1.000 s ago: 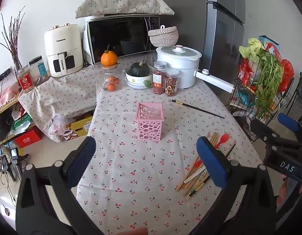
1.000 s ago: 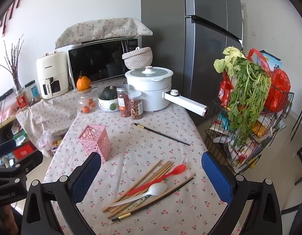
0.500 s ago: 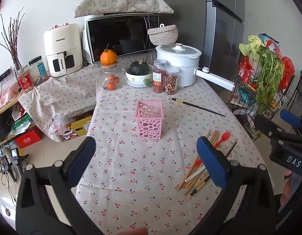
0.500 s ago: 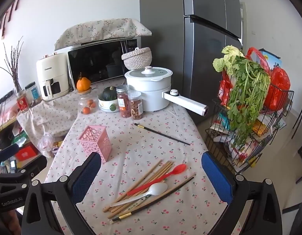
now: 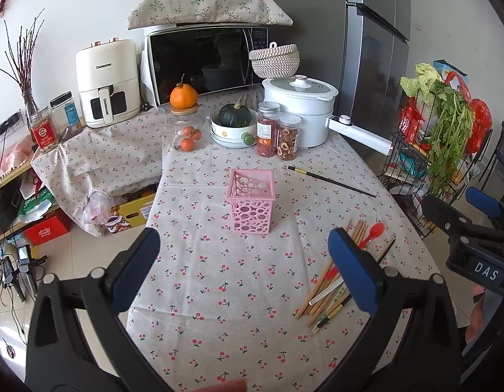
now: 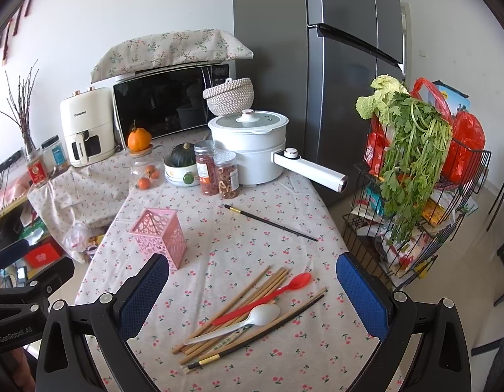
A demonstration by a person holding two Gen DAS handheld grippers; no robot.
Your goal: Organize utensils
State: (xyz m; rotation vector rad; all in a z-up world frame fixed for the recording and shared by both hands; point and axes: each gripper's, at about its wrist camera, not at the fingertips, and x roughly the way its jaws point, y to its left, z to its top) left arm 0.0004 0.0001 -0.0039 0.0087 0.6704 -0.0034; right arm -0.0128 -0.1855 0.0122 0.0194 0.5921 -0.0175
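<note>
both hand-held grippers hover wide apart and empty over the table, barely shifted from a second ago

the left hand-held gripper [image 5: 242,258] has edged slightly nearer the pink holder [image 5: 251,201]; the right hand-held gripper [image 6: 252,287] keeps its released stance above the utensil pile [image 6: 248,313], the view almost the same as before; in that pile the wooden chopsticks [image 6: 252,294], red spoon [image 6: 278,290] and white spoon [image 6: 248,318] lie touching on the table [image 6: 219,245], near its front right edge, well apart from the upright pink holder at mid-table; a single black chopstick [image 6: 271,223] lies alone between the pile and the white pot [image 6: 252,150]; the cloth is cherry-printed; behind stand jars, a squash in a bowl, a microwave [image 6: 170,98], an air fryer and a grey fridge [image 6: 317,81]; a wire rack of greens [image 6: 408,150] stands to the right.
</note>
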